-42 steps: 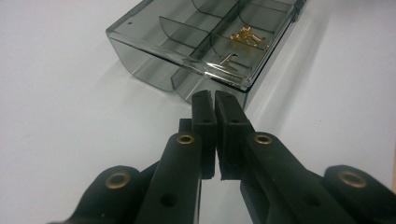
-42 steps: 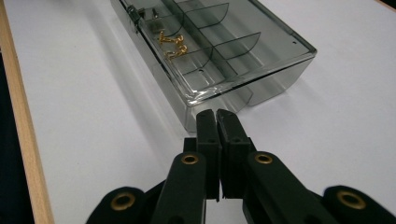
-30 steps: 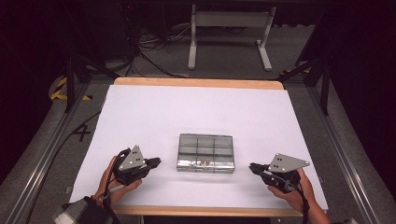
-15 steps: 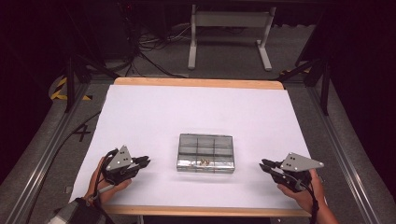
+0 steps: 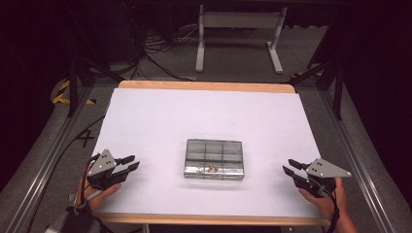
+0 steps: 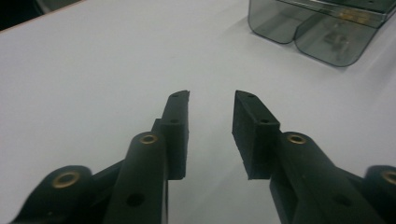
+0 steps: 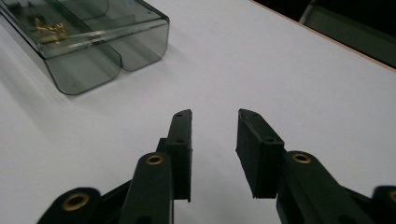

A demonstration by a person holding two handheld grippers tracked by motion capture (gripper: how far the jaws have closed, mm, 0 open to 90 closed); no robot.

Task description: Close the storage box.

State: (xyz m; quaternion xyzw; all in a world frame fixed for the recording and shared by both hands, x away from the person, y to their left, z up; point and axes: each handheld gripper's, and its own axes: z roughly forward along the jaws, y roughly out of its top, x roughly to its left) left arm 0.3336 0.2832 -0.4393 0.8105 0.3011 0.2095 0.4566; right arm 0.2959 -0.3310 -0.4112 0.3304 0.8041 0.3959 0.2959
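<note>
Smoky compartment box (image 5: 214,158) with indistinct brass bits inside, between empty, part-open left hand-held gripper (image 5: 127,163) and right hand-held gripper (image 5: 291,169).

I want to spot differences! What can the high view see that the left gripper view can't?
The high view alone takes in both hands, the right gripper, the whole table edge and the floor beyond. The left gripper view alone gives a close look between the left gripper and its open jaws. Both share the white table and the clear plastic box.
</note>
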